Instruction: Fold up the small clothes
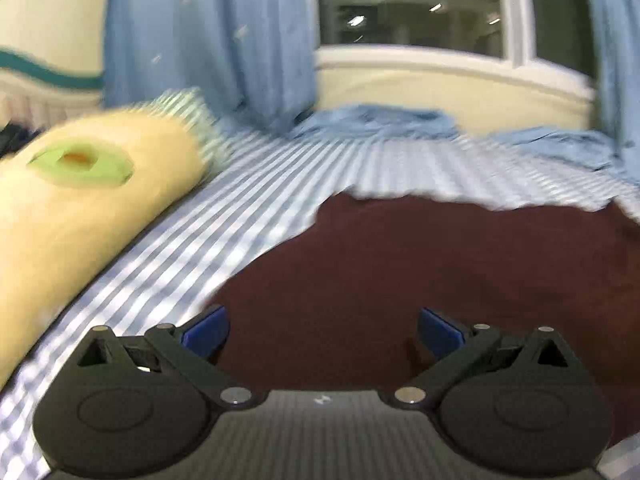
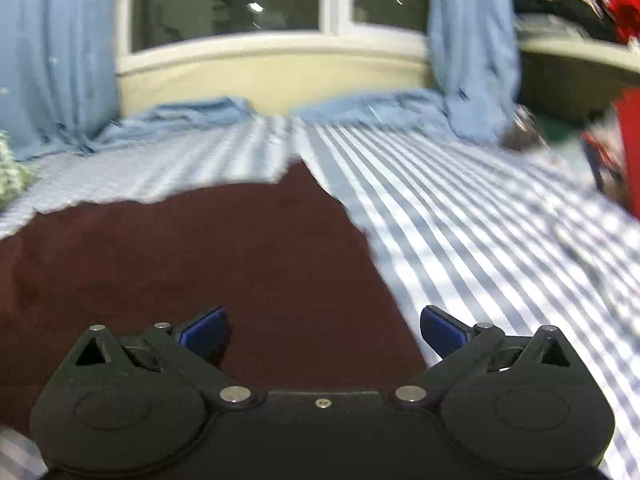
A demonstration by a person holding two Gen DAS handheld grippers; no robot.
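Observation:
A dark maroon garment [image 1: 420, 264] lies flat on the blue-and-white striped bed sheet [image 1: 248, 208]. My left gripper [image 1: 322, 332] hovers over its near left part, fingers wide open, nothing between the blue pads. In the right wrist view the same maroon garment [image 2: 208, 248] fills the lower left. Over its near right edge my right gripper [image 2: 324, 330] is open and holds nothing. The right blue pad sits above the striped sheet [image 2: 480, 240], just past the cloth's edge.
A long yellow plush pillow [image 1: 80, 208] with a green patch lies along the left of the bed. Blue curtains [image 1: 208, 40] hang by a window [image 2: 228, 0], their ends pooled on the bed. Red and dark clutter [image 2: 624, 140] stands at the far right.

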